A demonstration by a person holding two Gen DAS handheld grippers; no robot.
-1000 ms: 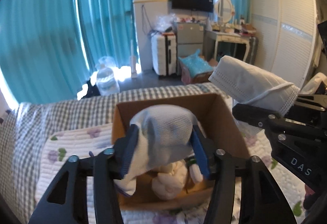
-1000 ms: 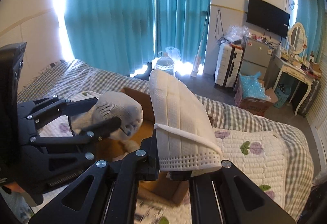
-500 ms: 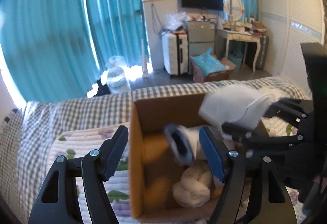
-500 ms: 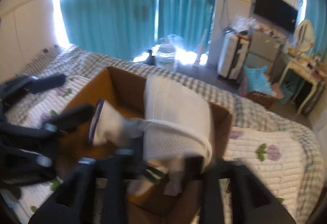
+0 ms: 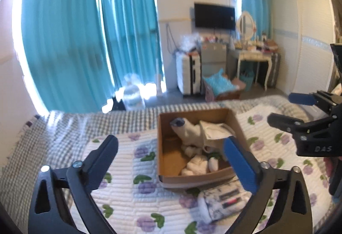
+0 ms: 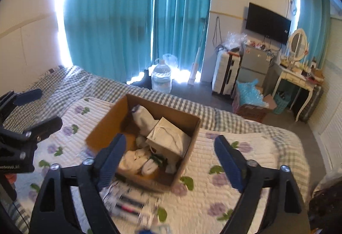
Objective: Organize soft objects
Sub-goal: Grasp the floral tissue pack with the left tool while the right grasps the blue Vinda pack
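My left tool point(image 5: 171, 146) and right tool point(image 6: 168, 146): both spread wide, empty. White sock point(image 5: 188, 130) and white face mask point(image 6: 168, 137) lie in brown cardboard box point(image 5: 159, 148) on bed. Next candidate, printed soft pack point(image 5: 222, 200), lies at box's 6 o'clock, long axis 9-to-3, nearer left tool.

daylight, bright | glare blown out at curtains point(image 6: 136, 20) gaps and floor | fisheye bending, dark corners | motion blur, worst low on bed point(image 6: 192, 202)

Matt brown cardboard box point(image 5: 162, 161) holds soft white cloth sock point(image 5: 188, 131) and paper-like woven mask point(image 6: 168, 137); quilt point(image 5: 128, 169) is ribbed, stitched cotton.
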